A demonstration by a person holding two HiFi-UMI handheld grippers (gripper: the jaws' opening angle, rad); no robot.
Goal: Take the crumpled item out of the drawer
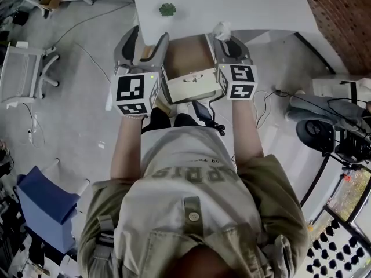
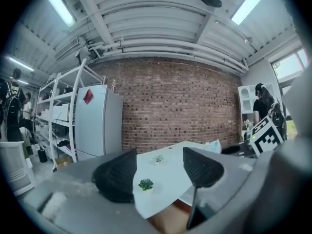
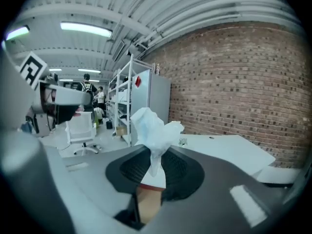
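Smooth white counter (image 1: 232,4), with a brown wooden drawer (image 1: 188,54) pulled open below it. Left gripper (image 2: 158,167) open, nothing between its ribbed black pads. Right gripper (image 3: 155,167) pinches the crumpled white tissue (image 3: 153,126), lifted clear by the drawer's right side. Tiny green plant (image 1: 167,9) on the counter.
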